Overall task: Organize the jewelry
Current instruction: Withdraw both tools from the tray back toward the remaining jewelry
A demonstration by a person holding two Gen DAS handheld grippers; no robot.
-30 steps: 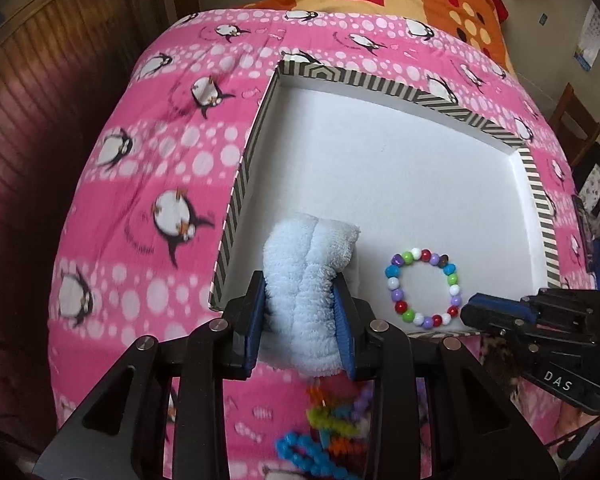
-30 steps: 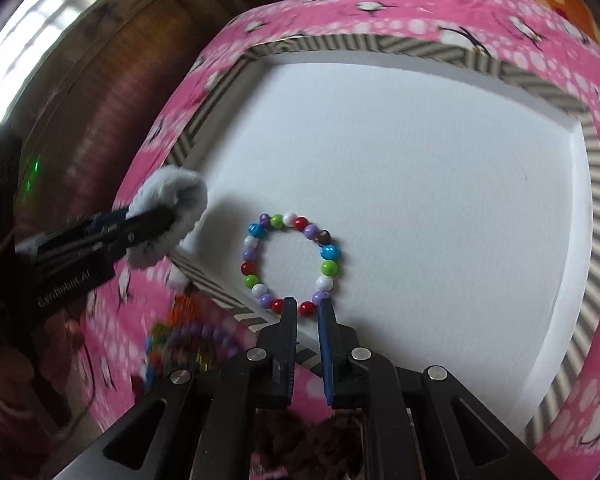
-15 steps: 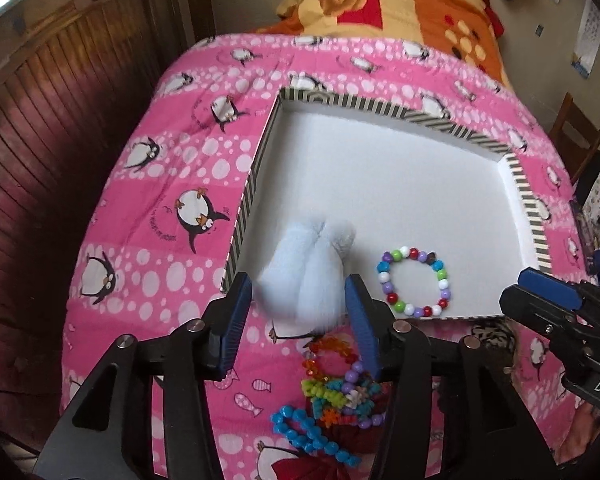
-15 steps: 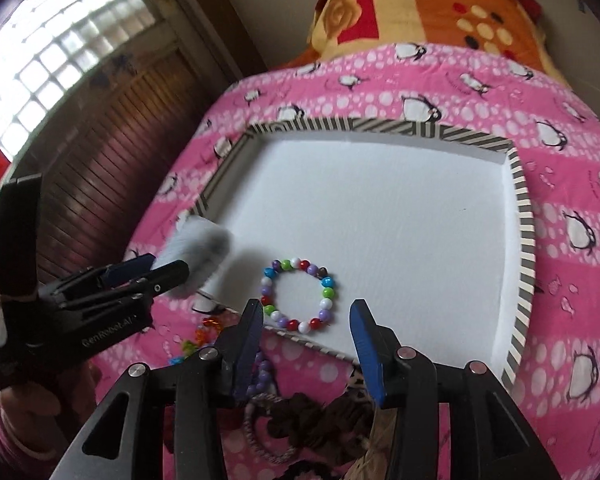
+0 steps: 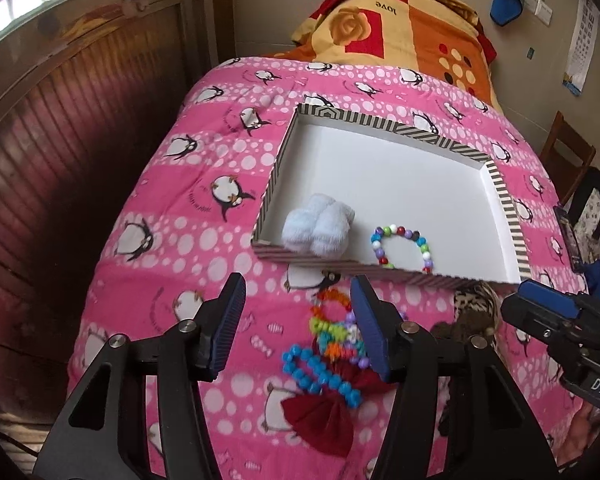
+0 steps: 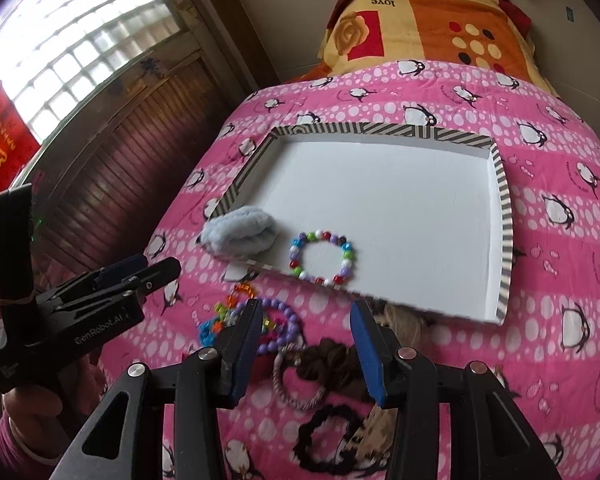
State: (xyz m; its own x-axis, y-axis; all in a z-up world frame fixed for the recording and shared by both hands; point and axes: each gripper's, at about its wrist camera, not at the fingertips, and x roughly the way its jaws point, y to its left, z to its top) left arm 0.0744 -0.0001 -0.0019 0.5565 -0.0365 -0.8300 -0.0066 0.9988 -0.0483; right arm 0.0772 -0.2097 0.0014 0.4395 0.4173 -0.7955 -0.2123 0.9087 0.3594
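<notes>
Jewelry sits in two places now: inside the striped box lid lie the fluffy pale-blue scrunchie, tucked into the near left corner and leaning on the front wall, and the multicoloured bead bracelet just beside it, flat on the white floor. We judge they are set side by side along the front edge so the rest of the lid is left for what comes next. Our left gripper hangs back from the lid with its jaws spread wide and nothing between them; they have just been opening off the scrunchie. Our right gripper is likewise released, its jaws having parted off the bracelet, and it holds nothing. On the pink penguin quilt in front of the lid waits the unsorted heap: a blue bead bracelet, a tangle of bright star-shaped beads, a purple bead bracelet, a dark red bow, a twisted hair tie and dark scrunchies. These pieces overlap, so lifting one may drag its neighbours, and the lid's front wall stands between heap and floor.
</notes>
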